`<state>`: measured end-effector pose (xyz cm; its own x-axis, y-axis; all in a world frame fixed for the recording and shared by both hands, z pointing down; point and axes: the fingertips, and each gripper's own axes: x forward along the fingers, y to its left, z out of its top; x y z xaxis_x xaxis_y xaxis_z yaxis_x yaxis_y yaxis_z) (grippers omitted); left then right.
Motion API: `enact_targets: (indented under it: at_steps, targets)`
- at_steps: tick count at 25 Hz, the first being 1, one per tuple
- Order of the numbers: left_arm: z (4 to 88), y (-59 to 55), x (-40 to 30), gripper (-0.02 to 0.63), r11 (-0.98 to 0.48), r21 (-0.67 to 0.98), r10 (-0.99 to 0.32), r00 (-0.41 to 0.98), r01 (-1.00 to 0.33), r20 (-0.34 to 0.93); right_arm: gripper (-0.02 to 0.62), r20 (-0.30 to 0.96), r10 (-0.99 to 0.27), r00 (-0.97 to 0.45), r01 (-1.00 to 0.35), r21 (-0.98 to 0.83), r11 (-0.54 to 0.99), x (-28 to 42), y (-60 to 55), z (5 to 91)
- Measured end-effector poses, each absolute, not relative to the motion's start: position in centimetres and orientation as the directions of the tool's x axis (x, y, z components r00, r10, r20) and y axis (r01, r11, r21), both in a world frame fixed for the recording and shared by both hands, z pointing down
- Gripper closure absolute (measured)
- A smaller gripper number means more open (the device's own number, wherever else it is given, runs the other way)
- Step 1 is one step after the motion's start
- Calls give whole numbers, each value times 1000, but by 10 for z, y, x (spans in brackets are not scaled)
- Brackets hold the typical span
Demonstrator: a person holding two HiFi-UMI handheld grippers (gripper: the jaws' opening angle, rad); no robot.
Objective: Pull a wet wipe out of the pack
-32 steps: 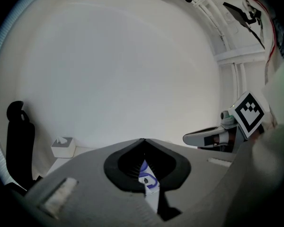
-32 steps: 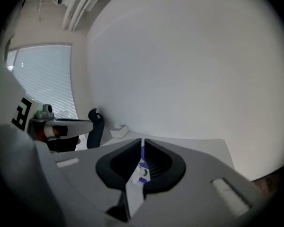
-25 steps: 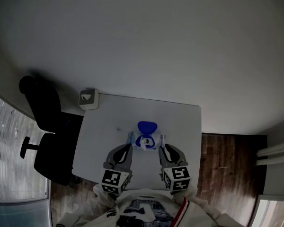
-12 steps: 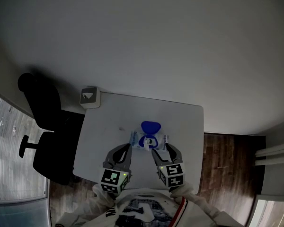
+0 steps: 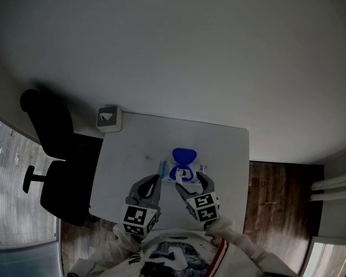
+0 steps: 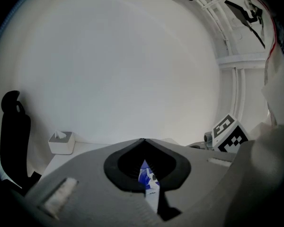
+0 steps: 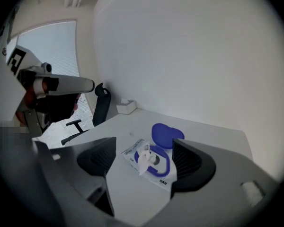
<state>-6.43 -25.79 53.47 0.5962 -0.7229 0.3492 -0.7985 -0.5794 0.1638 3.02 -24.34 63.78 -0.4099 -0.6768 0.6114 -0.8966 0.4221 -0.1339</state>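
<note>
The wet wipe pack point(image 5: 184, 172) lies on the white table point(image 5: 127, 154) with its blue lid point(image 5: 182, 154) flipped open away from me. A white wipe tip point(image 7: 143, 158) sticks up from the blue-ringed opening of the pack point(image 7: 151, 162). My right gripper point(image 5: 191, 181) hovers just in front of the pack. Its jaws have just been opening and stand wide, and nothing is between the pads point(image 7: 187, 160). My left gripper point(image 5: 154, 181) sits at the pack's left front corner with its jaw tips together. In the left gripper view the pack point(image 6: 145, 176) shows through the slot behind the tips. Contact with it cannot be told.
A white tissue box point(image 5: 108, 120) stands on the table's far left corner. A black office chair point(image 5: 55, 154) is beside the table on the left. Wooden floor point(image 5: 277, 195) shows to the right of the table. A plain wall lies beyond.
My right gripper has come down and leftward to the front of the pack, and its jaws have spread apart. The left gripper and the pack stay where they were.
</note>
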Motion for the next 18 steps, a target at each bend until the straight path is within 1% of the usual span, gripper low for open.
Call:
enact_targets:
  at_steps: [3, 5, 11, 16, 18]
  targets:
    - [538, -257, -65, 603, -578, 160, -721, 593, -800, 358, 213, 637, -626, -449, -873, -163, 460, 20, -245, 651]
    - [538, -258, -65, 603, -575, 162, -723, 591, -802, 357, 163, 650, -593, -475, -853, -175, 491, 14, -249, 664]
    - [543, -259, -70, 603, -559, 164, -729, 576, -813, 371, 105, 702, -508, -500, -815, -181, 551, 8, -254, 693]
    - [549, -262, -73, 603, -546, 170, -728, 565, -820, 388, 103, 749, -449, -488, -784, -149, 603, 9, -259, 718]
    - [550, -263, -73, 603, -541, 173, -729, 562, -823, 391, 120, 769, -407, -494, -759, -153, 633, 5, -256, 728]
